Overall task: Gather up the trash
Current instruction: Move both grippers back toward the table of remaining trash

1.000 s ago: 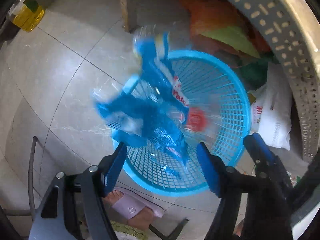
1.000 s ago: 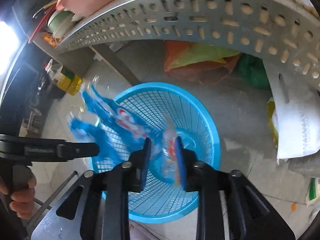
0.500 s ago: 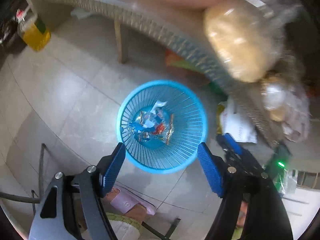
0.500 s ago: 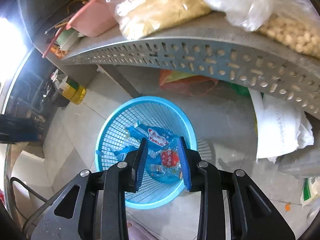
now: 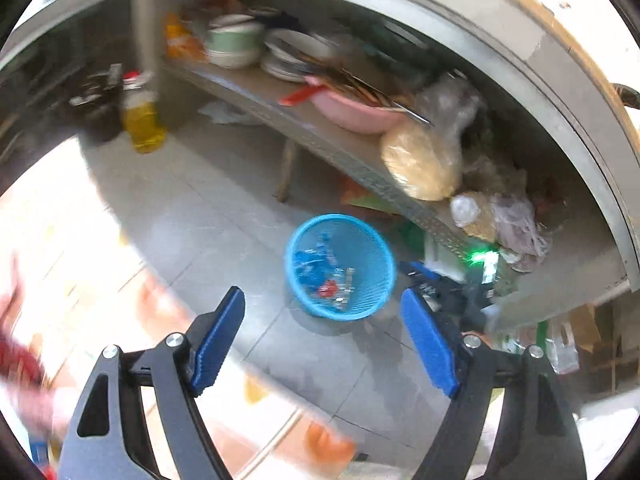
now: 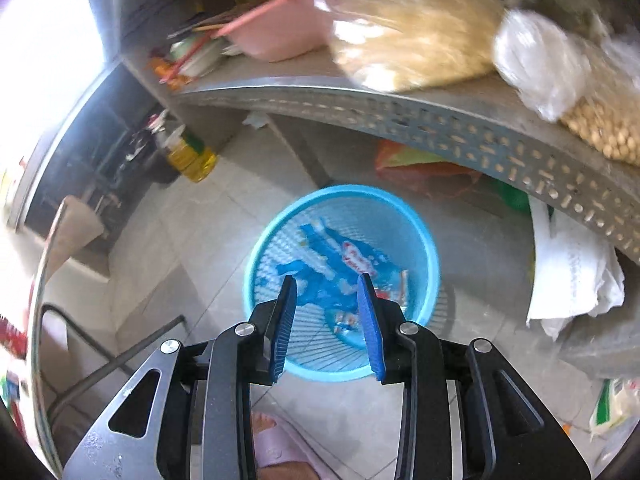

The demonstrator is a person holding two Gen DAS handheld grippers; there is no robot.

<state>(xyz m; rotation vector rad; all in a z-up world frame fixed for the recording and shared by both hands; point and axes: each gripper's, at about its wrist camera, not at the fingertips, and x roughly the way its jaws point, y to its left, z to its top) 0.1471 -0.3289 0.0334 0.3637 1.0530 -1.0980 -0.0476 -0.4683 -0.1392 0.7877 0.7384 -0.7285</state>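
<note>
A blue mesh waste basket [image 5: 362,312] [image 6: 430,260] stands on the tiled floor below a metal shelf. Blue plastic wrappers [image 5: 310,270] [image 6: 340,264] and other small trash lie in its bottom. My left gripper [image 5: 322,336] hangs high above the floor with its jaws wide and still opening, nothing between them. My right gripper [image 6: 328,312] hovers above the basket, its jaws partly apart and holding nothing. The right gripper's blue-tipped fingers [image 5: 416,270] show beside the basket in the left wrist view.
A perforated metal shelf [image 6: 400,120] [image 5: 320,136] carries a pink basin [image 5: 352,110], dishes and bags of grain [image 6: 412,40]. A bottle of yellow oil [image 5: 142,120] [image 6: 192,156] stands on the floor. White sacks [image 6: 572,272] lie beside the basket. A foot in a pink slipper [image 6: 276,444] is below.
The blue wrappers left both grippers and dropped into the basket. The left gripper rose far above the basket and tilted up. The right gripper lifted a little and its jaws are free.
</note>
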